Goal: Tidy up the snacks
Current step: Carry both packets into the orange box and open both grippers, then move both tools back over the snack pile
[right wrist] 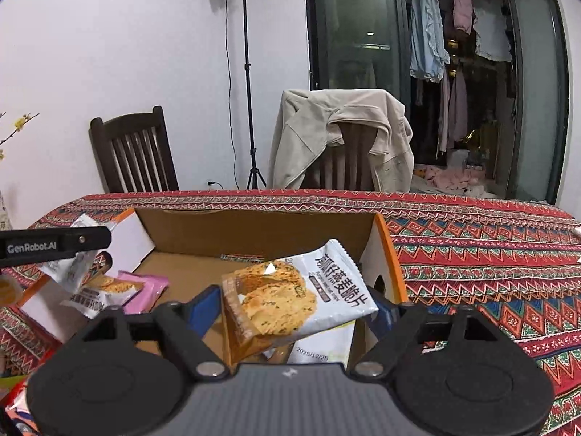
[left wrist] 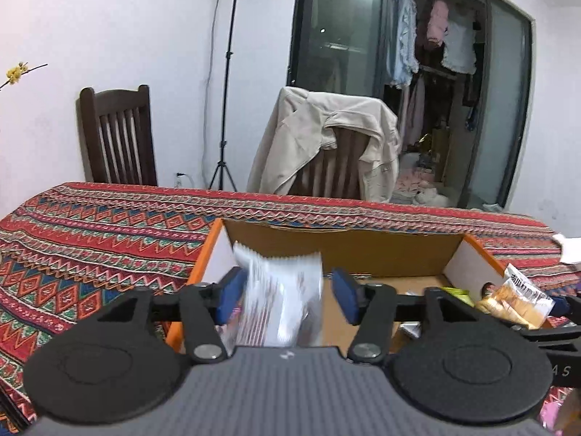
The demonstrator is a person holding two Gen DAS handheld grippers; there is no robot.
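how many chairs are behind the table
2. A bare dark wooden chair stands against the wall on the left; a second chair, draped with a beige jacket, stands at the table's far edge near the glass door.

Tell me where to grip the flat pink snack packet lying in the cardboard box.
Take the pink snack packet by its near crimped edge, coming from above and in front. It lies flat on the floor of the cardboard box, its left part tucked under a white cracker packet, so only that edge is free.
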